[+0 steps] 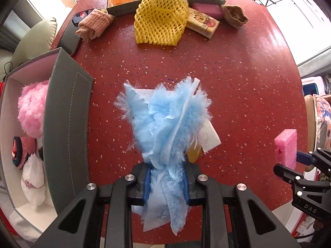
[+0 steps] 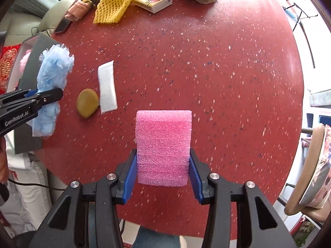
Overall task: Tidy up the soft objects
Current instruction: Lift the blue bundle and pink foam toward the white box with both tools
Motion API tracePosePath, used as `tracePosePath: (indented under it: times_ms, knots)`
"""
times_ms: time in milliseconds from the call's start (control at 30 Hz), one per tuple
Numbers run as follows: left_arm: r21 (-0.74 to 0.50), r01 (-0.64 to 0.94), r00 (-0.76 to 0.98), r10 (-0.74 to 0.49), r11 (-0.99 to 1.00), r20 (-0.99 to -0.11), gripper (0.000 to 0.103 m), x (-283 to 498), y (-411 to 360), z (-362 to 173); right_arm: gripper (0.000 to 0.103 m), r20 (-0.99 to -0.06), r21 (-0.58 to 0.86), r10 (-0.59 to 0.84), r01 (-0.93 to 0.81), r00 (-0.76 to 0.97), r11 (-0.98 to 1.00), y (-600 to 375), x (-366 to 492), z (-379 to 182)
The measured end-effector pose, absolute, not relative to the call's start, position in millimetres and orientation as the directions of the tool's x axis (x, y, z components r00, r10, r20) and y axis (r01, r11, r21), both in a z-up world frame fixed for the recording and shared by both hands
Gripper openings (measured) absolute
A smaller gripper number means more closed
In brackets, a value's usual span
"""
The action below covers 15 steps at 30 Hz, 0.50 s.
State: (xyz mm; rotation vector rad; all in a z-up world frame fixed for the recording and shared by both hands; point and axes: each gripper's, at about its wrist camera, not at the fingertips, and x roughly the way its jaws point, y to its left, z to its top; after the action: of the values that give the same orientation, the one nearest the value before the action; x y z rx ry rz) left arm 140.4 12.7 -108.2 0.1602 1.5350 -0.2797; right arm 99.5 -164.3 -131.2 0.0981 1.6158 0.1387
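Left tongs (image 1: 166,183) clamping blue fluff (image 1: 165,119), right tongs (image 2: 163,173) gripping sponge (image 2: 163,144)

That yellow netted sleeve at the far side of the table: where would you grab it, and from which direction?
Come straight down on the yellow net sleeve and pinch its near free edge. It lies flat and limp, so a fold of mesh bunches easily there, and the tissue pack crowds its right side.

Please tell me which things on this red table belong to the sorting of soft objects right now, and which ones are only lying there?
In the job now:
- blue fluffy cloth, held by the left gripper
- pink foam block, held by the right gripper
- grey box at the left, already holding soft items

Only lying there:
- yellow foam net
- cartoon tissue pack
- white packet
- olive round pad
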Motion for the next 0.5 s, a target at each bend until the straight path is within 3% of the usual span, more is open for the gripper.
tracePosePath:
  times_ms: [267, 500]
  knots:
    - [-0.129, 0.123, 0.101, -0.142, 0.984, -0.985, 0.025, 67.8, 15.8, -45.7, 0.049, -0.982, 0.186, 0.178, -0.157, -0.060, 0.970, -186.8, 79.2, -97.7]
    - [-0.083, 0.083, 0.224, -0.099, 0.993, -0.970, 0.025, 35.9, 31.8, -11.4, 0.049, -0.983, 0.170, 0.184, -0.261, 0.027, 0.950, -158.1, 91.8, -65.9]
